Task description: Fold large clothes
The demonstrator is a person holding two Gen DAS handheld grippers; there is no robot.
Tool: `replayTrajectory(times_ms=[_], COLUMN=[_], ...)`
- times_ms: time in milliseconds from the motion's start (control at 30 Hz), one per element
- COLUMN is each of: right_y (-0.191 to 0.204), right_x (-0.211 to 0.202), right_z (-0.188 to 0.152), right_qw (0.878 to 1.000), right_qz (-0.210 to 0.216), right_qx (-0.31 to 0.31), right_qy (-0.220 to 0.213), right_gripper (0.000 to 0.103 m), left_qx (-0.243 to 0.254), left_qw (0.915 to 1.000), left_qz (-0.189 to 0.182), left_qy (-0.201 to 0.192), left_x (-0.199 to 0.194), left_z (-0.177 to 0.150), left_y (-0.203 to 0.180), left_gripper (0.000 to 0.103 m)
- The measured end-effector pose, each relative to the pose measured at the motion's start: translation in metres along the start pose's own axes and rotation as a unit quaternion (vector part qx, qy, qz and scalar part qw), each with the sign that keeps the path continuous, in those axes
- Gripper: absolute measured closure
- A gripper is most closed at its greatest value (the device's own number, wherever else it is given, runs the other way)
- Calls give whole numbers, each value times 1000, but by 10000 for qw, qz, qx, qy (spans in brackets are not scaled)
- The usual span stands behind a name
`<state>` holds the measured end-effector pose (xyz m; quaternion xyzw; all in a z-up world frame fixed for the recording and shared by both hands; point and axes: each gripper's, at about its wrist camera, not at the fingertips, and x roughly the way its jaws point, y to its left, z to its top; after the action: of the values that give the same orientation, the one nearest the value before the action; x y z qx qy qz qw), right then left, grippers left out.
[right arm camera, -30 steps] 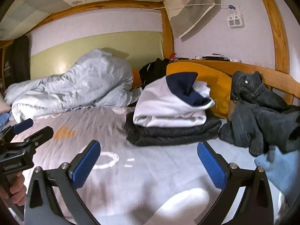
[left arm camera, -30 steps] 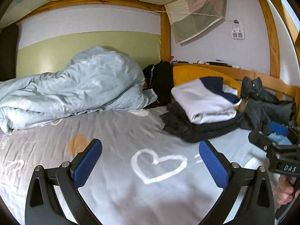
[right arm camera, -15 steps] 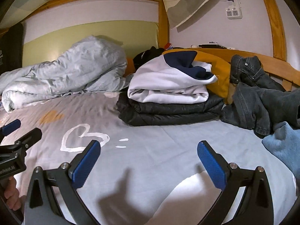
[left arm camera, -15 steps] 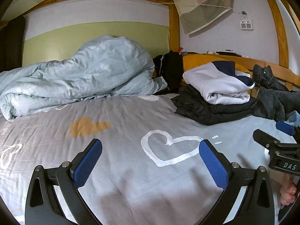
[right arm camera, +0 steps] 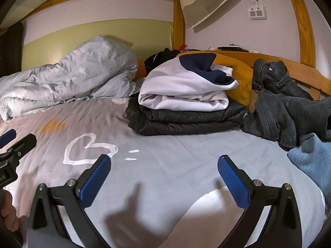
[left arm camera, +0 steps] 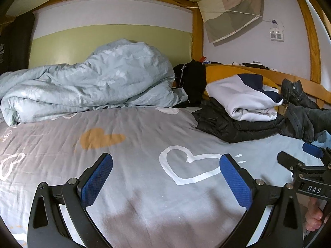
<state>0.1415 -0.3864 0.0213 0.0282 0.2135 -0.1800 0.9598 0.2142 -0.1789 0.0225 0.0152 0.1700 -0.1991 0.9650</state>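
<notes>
Bed [right arm camera: 165,161] space is kept bare for folding; both tongs [left arm camera: 165,175] [right arm camera: 164,175] are held apart, empty; jeans [right arm camera: 279,107] lie unfolded.

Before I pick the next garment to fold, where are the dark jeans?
The dark jeans lie crumpled at the right of the right wrist view, against the wooden bed rail, between the folded stack and a blue garment.

Clothes stacked on the bed [right arm camera: 165,165], by the far rail.
A folded sweatshirt [right arm camera: 186,91] lies on a folded jacket [right arm camera: 186,119]; crumpled jeans [right arm camera: 289,107] lie right of the stack, the duvet [right arm camera: 68,82] bunched far left, a pillow [right arm camera: 240,76] behind the stack.
</notes>
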Motion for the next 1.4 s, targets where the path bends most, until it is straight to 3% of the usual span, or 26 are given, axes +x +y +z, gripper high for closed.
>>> replayTrajectory(times_ms=[133, 600, 1400], right_y=[2, 12, 12], right_x=[0, -3, -1], right_z=[-1, -1, -1], right_qw=[10000, 9993, 9995], right_qz=[-67, -97, -103], right_qx=[-42, -336, -307], right_qy=[-1, -128, -62], right_gripper=[0, 0, 0], left_qx=[13, 48, 221], left_qw=[9999, 9999, 9996], left_qz=[135, 100, 104], left_qy=[-99, -89, -155], left_x=[-5, -6, -9], left_z=[0, 0, -1], left_y=[-1, -1, -10], left_gripper=[0, 0, 0])
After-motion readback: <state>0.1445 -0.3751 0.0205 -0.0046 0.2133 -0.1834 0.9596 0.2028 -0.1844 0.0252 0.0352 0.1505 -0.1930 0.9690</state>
